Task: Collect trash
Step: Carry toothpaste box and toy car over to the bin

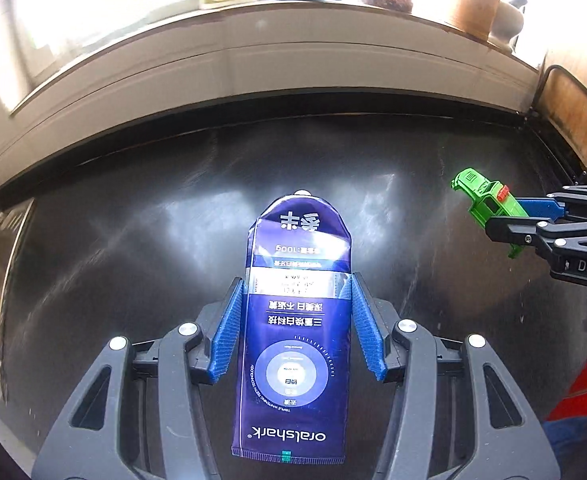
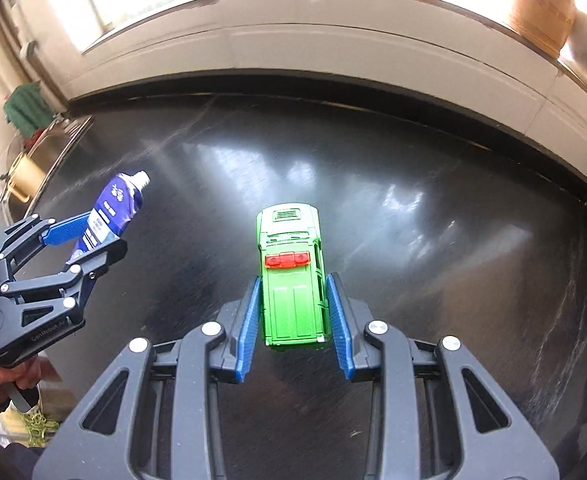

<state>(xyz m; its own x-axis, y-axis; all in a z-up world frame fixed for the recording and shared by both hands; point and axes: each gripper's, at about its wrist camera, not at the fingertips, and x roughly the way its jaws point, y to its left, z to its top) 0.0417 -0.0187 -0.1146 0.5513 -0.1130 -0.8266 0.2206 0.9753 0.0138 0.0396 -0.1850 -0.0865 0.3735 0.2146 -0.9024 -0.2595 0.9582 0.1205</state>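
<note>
My left gripper (image 1: 297, 284) is shut on a dark blue "oralshark" toothpaste tube (image 1: 295, 320), its capless nozzle pointing away from me, held above the black countertop (image 1: 133, 216). It also shows in the right wrist view (image 2: 109, 210), in the left gripper (image 2: 89, 228). My right gripper (image 2: 293, 284) is shut on a green toy car shell (image 2: 291, 272) with a red light bar, held above the counter. The car shell shows in the left wrist view (image 1: 487, 204) at the right, in the right gripper (image 1: 505, 218).
A pale wall ledge (image 1: 253, 64) runs along the counter's back edge, with a wooden board (image 1: 477, 0) and other items on the sill. A metal sink (image 2: 37, 160) with a gold pot lies left. A wooden rack (image 1: 573, 120) stands at the right.
</note>
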